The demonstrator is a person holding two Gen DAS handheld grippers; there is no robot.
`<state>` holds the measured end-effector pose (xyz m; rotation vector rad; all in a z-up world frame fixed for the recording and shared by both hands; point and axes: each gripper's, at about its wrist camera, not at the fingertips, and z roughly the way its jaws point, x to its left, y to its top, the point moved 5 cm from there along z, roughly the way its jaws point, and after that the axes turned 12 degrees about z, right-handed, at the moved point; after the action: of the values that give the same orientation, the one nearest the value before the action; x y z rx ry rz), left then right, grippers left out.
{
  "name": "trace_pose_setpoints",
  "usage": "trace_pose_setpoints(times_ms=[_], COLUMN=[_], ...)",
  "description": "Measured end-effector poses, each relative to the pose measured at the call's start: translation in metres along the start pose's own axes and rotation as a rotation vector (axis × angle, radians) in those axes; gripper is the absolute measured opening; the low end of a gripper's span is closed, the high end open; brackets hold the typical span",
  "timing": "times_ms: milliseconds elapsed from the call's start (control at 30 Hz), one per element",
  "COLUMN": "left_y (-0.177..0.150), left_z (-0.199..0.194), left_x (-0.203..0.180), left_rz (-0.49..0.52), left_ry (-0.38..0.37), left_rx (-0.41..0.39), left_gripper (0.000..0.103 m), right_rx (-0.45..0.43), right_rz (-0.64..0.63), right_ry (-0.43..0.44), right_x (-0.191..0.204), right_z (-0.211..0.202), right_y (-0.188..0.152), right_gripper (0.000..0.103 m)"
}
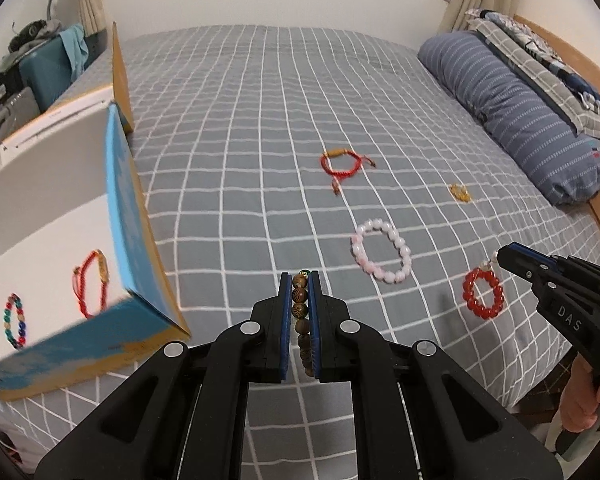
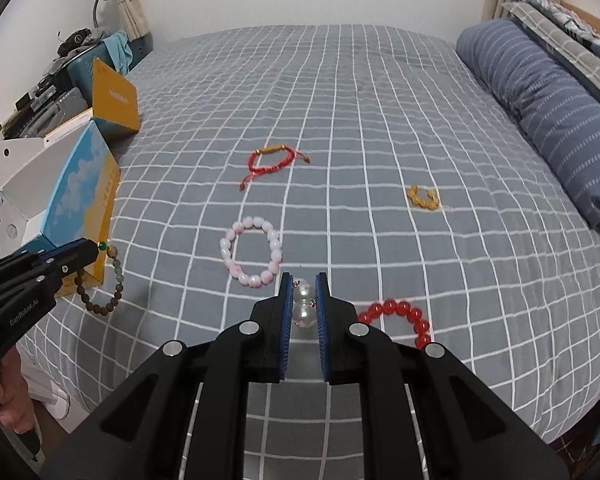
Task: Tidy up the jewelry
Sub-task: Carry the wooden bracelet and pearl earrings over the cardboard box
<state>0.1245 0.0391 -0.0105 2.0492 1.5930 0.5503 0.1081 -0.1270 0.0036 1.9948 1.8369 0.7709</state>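
My left gripper point(image 1: 300, 280) is shut on a brown wooden bead bracelet point(image 1: 300, 306), held above the bed beside the open box point(image 1: 140, 240); it hangs from the gripper in the right wrist view point(image 2: 100, 304). My right gripper point(image 2: 303, 280) is shut on the pearl beads point(image 2: 302, 304) of a red bead bracelet point(image 2: 404, 314), which dangles in the left wrist view point(image 1: 483, 294). On the bed lie a pink bead bracelet point(image 1: 382, 250), a red cord bracelet point(image 1: 340, 164) and a small amber bracelet point(image 1: 460, 193).
The blue and orange box holds a red cord bracelet point(image 1: 92, 284) and a multicoloured bead bracelet point(image 1: 15, 322). A grey checked sheet point(image 1: 260, 120) covers the bed. A striped blue pillow point(image 1: 512, 116) lies at the right. Cluttered shelves point(image 1: 32, 64) stand at the far left.
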Motion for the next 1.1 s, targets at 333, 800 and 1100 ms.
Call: trace_pose_setpoints(times_ms=[333,800,1100], left_y=[0.016,0.04,0.028], left_z=[-0.011,-0.053,-0.086], left_x=[0.024,0.085,0.145], left_rz=[-0.032,-0.093,-0.166], left_ry=[-0.004,0.044,0.145], left_rx=[-0.019,-0.069,-0.092], left_gripper=[0.007,0.007,0.007], right_rx=[-0.01,-0.046,-0.066], right_rz=[-0.008,-0.065,-0.156], right_ry=[0.02,0.083,0.176], right_x=[0.023,0.088,0.163], right_z=[-0.003,-0.012,-0.024], right_y=[0.025,0.057,0.064], right_gripper=[0.011,0.011,0.011])
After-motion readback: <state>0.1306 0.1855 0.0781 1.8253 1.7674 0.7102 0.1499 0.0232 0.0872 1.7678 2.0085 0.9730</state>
